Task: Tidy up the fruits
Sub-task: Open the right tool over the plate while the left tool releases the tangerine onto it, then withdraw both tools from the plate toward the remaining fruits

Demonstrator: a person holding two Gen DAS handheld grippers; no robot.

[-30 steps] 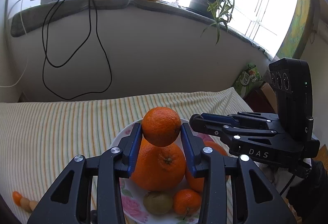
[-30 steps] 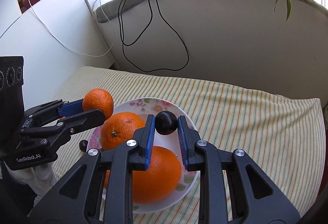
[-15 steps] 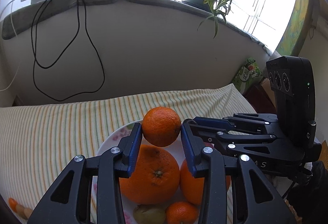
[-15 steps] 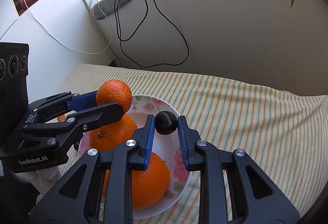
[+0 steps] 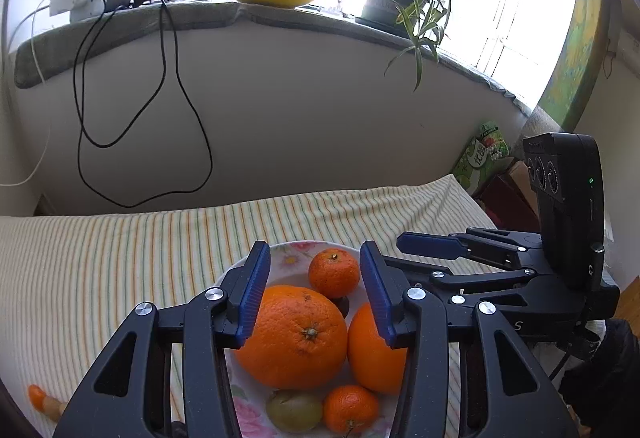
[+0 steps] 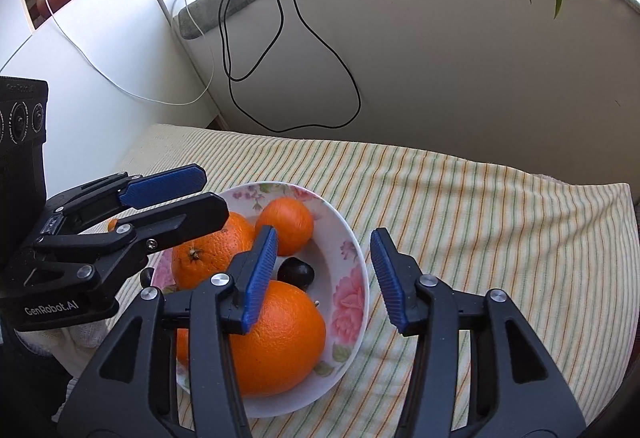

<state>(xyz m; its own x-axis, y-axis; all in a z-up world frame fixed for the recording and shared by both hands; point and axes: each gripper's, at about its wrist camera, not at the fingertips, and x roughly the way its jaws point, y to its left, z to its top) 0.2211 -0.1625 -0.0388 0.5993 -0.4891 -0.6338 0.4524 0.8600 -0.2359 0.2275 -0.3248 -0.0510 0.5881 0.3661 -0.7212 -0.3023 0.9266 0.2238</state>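
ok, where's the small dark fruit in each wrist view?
Left wrist: dark fruit mostly hidden, a sliver between the small mandarin and the big orange.
Right wrist: plain, mid-plate, beside the left pad.
Shared landmark: floral plate.

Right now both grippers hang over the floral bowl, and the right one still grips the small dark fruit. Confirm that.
Not quite. The right gripper grips nothing: its jaws are opening, with nothing between them. The small dark fruit lies in the floral bowl, beside the oranges, as the right wrist view shows. The rest holds: the left gripper hangs over the bowl too.
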